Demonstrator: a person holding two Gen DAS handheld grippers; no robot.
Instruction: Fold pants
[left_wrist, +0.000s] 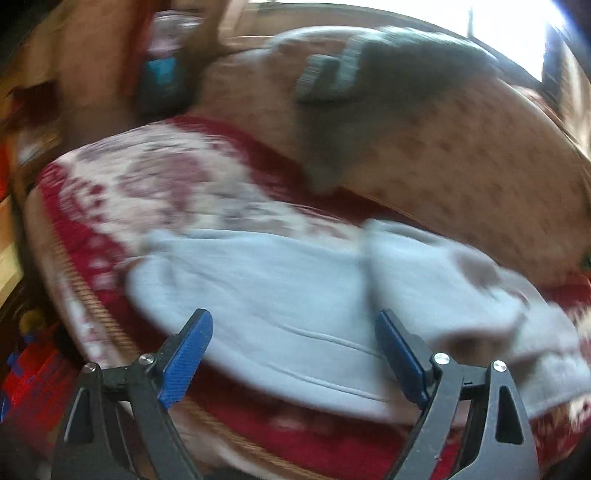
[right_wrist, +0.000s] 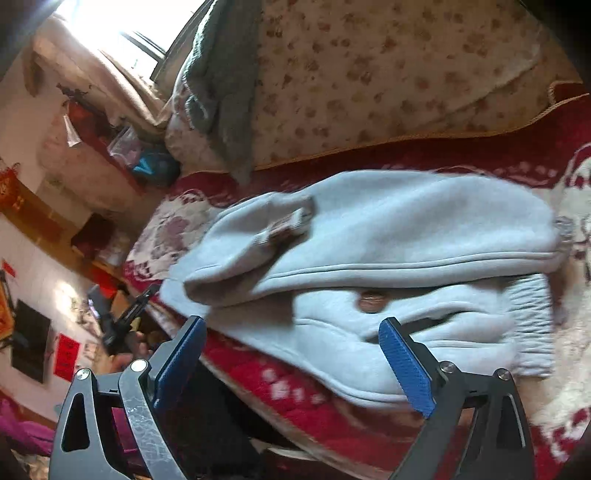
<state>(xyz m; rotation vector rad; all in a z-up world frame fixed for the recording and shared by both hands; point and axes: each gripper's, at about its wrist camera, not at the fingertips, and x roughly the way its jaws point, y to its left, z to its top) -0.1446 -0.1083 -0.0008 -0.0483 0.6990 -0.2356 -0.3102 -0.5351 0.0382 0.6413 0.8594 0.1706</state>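
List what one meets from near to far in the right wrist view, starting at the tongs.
Right tongs, standing open and empty → light blue pants lying folded on the red patterned blanket → beige flowered quilt with a grey-green garment draped on it → bright window.

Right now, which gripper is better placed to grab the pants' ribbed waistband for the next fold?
Right. The right gripper hangs open beside the waistband of the pants; the left gripper's view shows only plain fabric.

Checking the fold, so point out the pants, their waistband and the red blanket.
pants (right_wrist: 424, 218): right wrist view, upper folded leg panel.
waistband (right_wrist: 532, 314): right wrist view, ribbed elastic at the right end.
red blanket (left_wrist: 240, 136): left wrist view, red border beyond the pants.
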